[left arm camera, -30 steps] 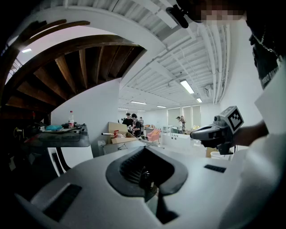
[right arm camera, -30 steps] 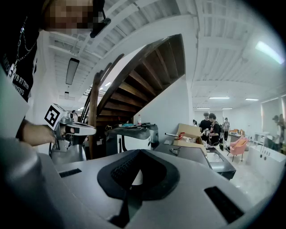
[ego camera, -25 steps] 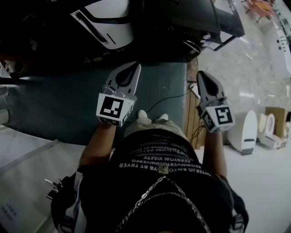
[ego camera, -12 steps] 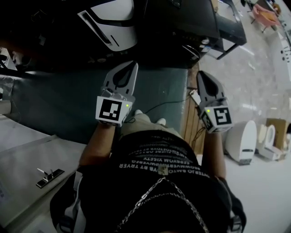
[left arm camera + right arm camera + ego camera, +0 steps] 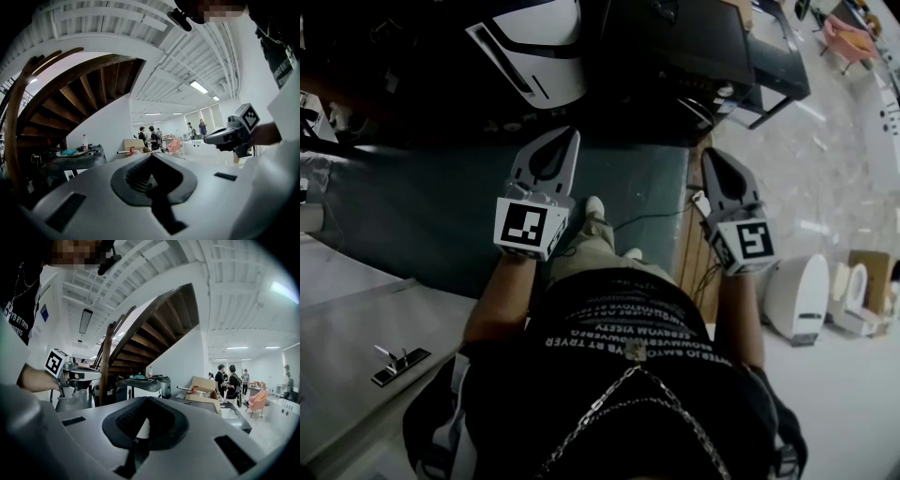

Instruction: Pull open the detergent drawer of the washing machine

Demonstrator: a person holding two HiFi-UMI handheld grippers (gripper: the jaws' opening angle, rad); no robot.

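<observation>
White machine [image 5: 534, 47]: far, left of centre, well apart from both hand-held grippers; its drawer cannot be made out.
Left hand-held gripper [image 5: 572, 134]: jaws clenched together, nothing between them, pointing far over the mat.
Right hand-held gripper [image 5: 710, 153]: jaws closed, empty, beside the left one, above the mat's right edge.
Mat [image 5: 422, 216]: dark green, on the floor under both.

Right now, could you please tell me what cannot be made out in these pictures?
Detergent drawer: none recognisable; head view's top is dark, both gripper views face the room.
White appliance: cut by head view's top edge.
Distant people: too small, right gripper view.
</observation>
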